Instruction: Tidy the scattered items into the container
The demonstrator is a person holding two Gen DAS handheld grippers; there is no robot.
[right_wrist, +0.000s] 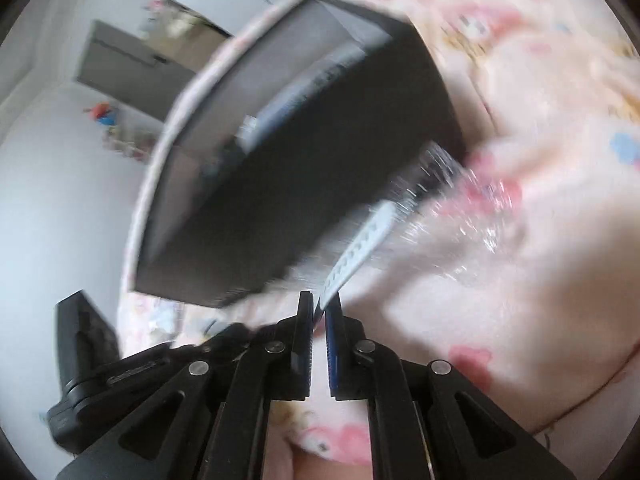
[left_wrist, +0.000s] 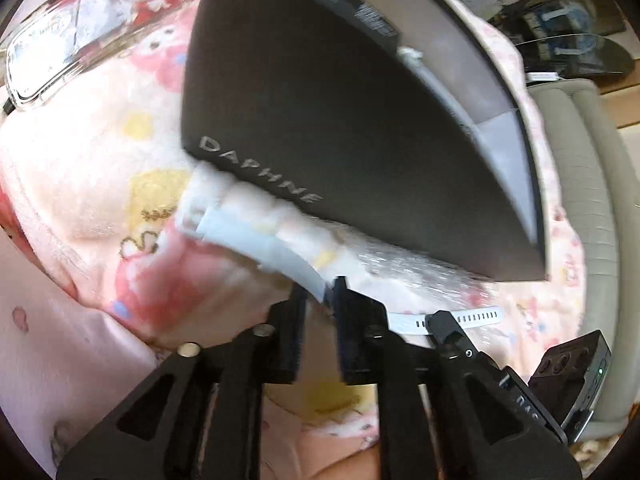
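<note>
two grippers, one strap [right_wrist: 362,240] each

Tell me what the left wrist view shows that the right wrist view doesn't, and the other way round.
Only the left wrist view: a clear phone case lying on the pink blanket, and the left gripper shut on a white packet.

Only the right wrist view: a grey door in a white wall.

Both: the dark box, crinkly clear wrap beside it, and the right gripper shut on a white strap.
</note>
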